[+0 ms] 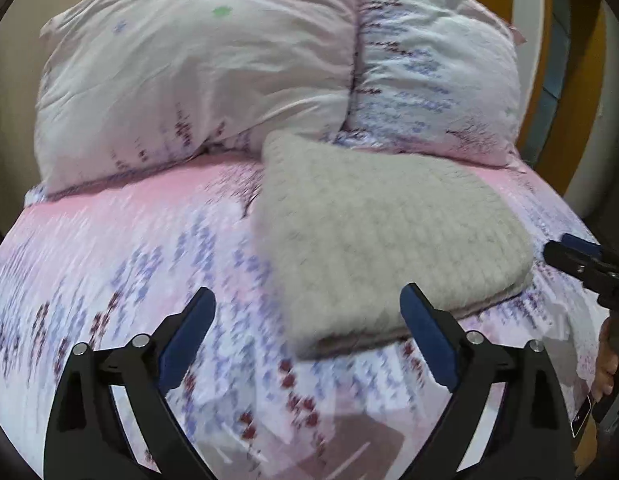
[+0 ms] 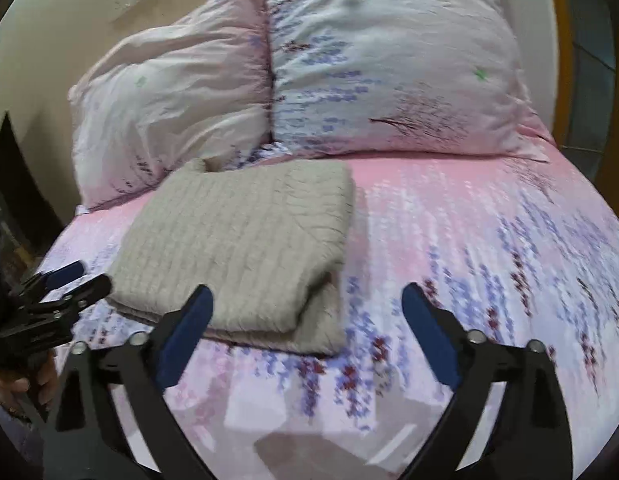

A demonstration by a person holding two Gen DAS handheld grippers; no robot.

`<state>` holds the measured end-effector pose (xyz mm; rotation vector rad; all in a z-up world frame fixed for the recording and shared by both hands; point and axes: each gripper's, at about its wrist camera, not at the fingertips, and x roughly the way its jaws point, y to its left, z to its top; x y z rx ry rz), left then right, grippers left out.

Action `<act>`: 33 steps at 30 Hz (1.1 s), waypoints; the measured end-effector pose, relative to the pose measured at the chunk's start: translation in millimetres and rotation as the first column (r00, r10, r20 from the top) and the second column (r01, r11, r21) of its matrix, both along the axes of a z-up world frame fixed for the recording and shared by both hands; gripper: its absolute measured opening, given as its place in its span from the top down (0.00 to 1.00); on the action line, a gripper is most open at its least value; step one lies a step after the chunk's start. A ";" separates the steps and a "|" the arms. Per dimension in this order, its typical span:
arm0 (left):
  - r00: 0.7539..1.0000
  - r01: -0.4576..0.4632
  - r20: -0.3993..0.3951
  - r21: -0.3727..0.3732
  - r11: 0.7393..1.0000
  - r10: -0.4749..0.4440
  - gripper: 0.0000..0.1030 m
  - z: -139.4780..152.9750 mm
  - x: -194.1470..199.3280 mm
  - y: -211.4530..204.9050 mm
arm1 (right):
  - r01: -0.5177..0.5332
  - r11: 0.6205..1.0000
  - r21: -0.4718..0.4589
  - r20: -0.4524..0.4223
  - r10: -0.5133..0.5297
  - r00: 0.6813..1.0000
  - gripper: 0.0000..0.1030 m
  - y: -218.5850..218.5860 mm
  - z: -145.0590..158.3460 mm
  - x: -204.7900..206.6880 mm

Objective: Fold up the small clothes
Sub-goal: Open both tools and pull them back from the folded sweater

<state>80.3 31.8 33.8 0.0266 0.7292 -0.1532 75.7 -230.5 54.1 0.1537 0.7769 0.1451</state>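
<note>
A grey knitted garment (image 1: 385, 236) lies folded in a thick rectangle on the pink flowered bed cover (image 1: 129, 248). It also shows in the right wrist view (image 2: 245, 248). My left gripper (image 1: 307, 300) is open and empty, just in front of the garment's near left corner. My right gripper (image 2: 307, 300) is open and empty, near the garment's front right corner. Each gripper shows at the edge of the other's view: the right gripper (image 1: 581, 264) beside the garment's right edge, the left gripper (image 2: 69, 284) by its left edge.
Two large pillows (image 1: 197, 80) (image 1: 433, 72) lean upright behind the garment, close to its far edge. The bed cover (image 2: 489, 248) stretches flat to the right of the garment. A wooden frame (image 1: 537, 40) and a wall stand behind the bed.
</note>
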 end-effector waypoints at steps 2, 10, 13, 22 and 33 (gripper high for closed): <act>0.999 -0.050 0.000 0.028 0.998 0.050 0.01 -2.1 -4.3 2.2 | 0.050 0.997 -0.059 -0.003 -0.050 0.999 0.02 2.1 -2.5 -2.1; 0.993 -0.120 -0.002 0.118 0.986 0.121 0.01 -16.6 -15.2 -1.8 | 0.053 0.992 -0.116 -0.001 -0.053 0.999 0.02 16.4 -14.6 -9.1; 0.992 -0.125 0.011 0.147 0.981 0.125 0.01 -19.8 -18.9 -5.2 | 0.045 0.993 -0.110 0.002 -0.045 0.999 0.02 19.9 -16.0 -11.1; 0.994 -0.109 -0.004 0.138 0.984 0.111 0.01 -23.9 -17.9 -6.5 | 0.025 0.985 -0.168 0.010 -0.024 1.000 0.02 31.2 -15.2 -14.1; 0.991 -0.094 -0.079 0.161 0.982 0.108 0.01 -30.9 -8.5 -10.9 | -0.005 0.989 -0.147 -0.103 -0.010 0.995 0.02 38.8 -33.2 -4.8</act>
